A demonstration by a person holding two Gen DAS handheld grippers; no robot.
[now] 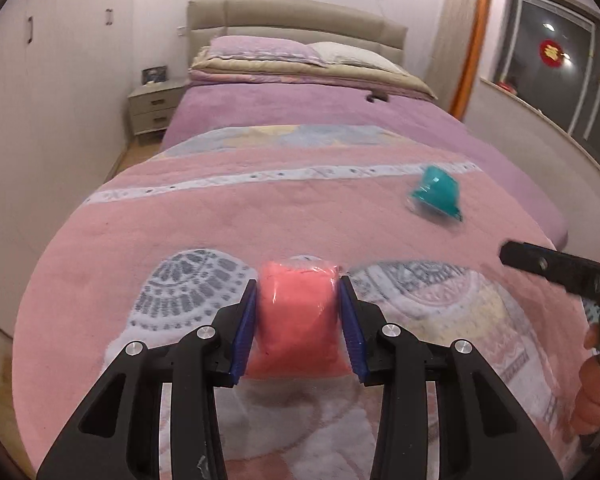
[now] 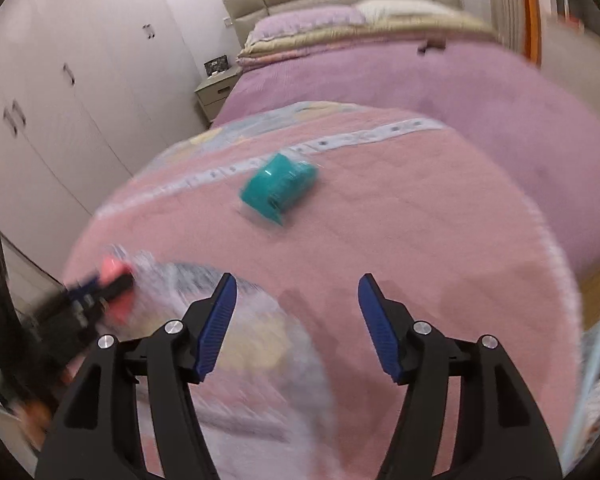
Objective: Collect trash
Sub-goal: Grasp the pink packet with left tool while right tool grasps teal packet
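A pink wrapped packet (image 1: pixel 298 312) sits between the blue pads of my left gripper (image 1: pixel 299 284), which is shut on it just above the pink blanket (image 1: pixel 260 216). That packet (image 2: pixel 114 270) and the left gripper (image 2: pixel 96 292) show blurred at the left of the right wrist view. A teal wrapped packet (image 1: pixel 434 196) lies on the blanket further right; it also lies ahead of my right gripper (image 2: pixel 298 284), where the teal packet (image 2: pixel 278 190) is a good way beyond the fingertips. The right gripper is open with only blanket between its fingers. One right finger (image 1: pixel 556 270) enters the left wrist view from the right.
The bed carries a purple cover (image 1: pixel 320 108) and pillows (image 1: pixel 260 52) at the headboard. A nightstand (image 1: pixel 154 106) and white wardrobe doors (image 2: pixel 60 92) line the left side. A window (image 1: pixel 560 64) is at the right. A person's hand (image 1: pixel 594 392) holds the right gripper.
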